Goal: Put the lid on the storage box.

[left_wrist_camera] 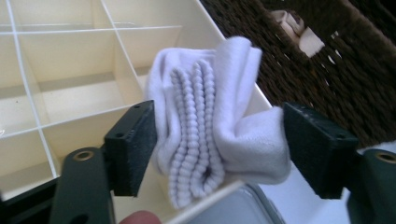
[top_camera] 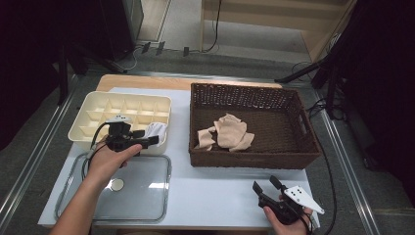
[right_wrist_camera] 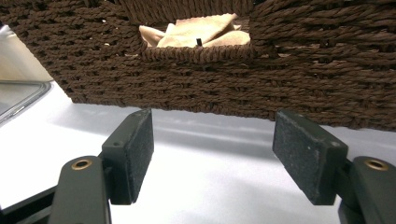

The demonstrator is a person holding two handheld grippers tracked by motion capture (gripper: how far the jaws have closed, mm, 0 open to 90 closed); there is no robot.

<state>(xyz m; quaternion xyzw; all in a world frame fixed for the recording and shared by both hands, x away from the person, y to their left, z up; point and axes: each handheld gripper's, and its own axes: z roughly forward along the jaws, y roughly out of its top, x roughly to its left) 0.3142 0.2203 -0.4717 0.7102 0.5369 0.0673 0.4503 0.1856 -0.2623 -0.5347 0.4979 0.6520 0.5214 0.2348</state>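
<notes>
The left gripper (top_camera: 152,140) is over the near right corner of the cream divider box (top_camera: 98,105), w/ the white socks (top_camera: 156,131) between its jaws. In the left gripper view the folded white socks (left_wrist_camera: 215,116) sit in the gap; one pad (left_wrist_camera: 140,140) touches the bundle on one side, the other pad (left_wrist_camera: 308,144) is right at the cloth, but I cannot tell if it really presses. The cloth looks loose, not squeezed, so the grip seems released. The socks lie on the box rim and partly in the corner compartment, hanging a bit over the edge toward the clear tray (top_camera: 147,205), which is just in front of the box on the white table (top_camera: 215,196).

The right gripper (top_camera: 266,187) is held near the front edge of the table, jaws wide apart, nothing in between. It points at the brown wicker basket (top_camera: 298,147); it is near the basket wall but apart from it. Inside the basket are beige socks (top_camera: 227,131), approx. in the middle.
</notes>
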